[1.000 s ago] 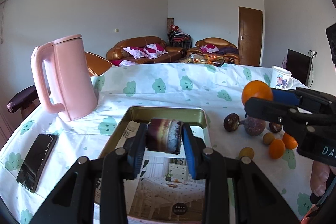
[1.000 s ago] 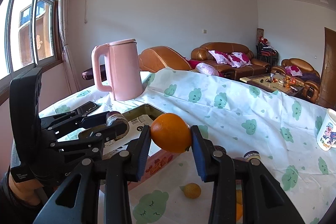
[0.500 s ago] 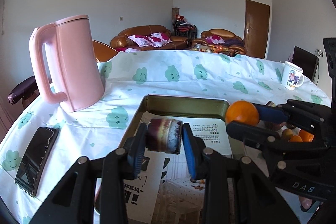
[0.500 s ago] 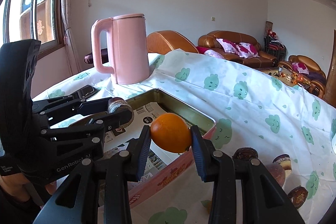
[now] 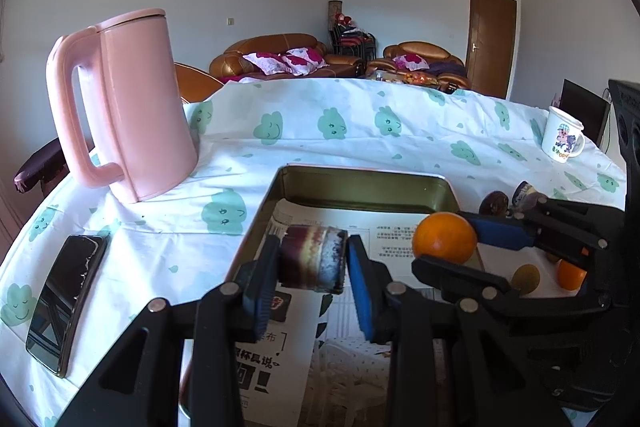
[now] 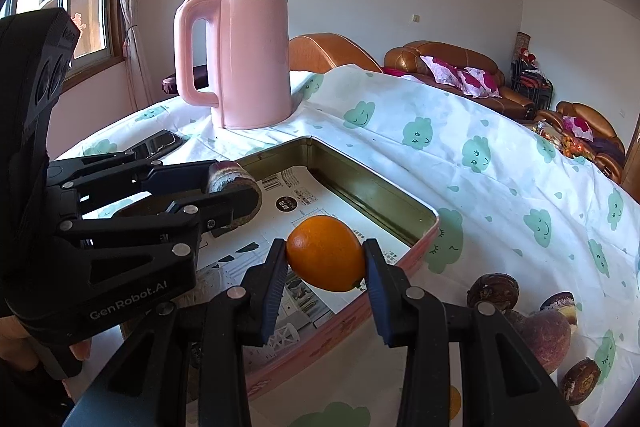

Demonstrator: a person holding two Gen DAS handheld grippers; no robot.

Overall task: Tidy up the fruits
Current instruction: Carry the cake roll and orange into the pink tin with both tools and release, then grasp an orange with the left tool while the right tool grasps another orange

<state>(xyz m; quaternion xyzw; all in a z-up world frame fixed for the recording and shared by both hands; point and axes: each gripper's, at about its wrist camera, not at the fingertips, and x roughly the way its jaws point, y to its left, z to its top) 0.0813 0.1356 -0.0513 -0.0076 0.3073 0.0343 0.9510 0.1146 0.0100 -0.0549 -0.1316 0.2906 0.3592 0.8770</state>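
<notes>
My left tongs clamp a dark banded fruit slice above the paper-lined tin tray. My right tongs grip an orange over the tray's right rim. More fruit lies on the desk just beside the tray.

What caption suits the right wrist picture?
Right gripper holds an orange over the paper-lined tin tray.
</notes>
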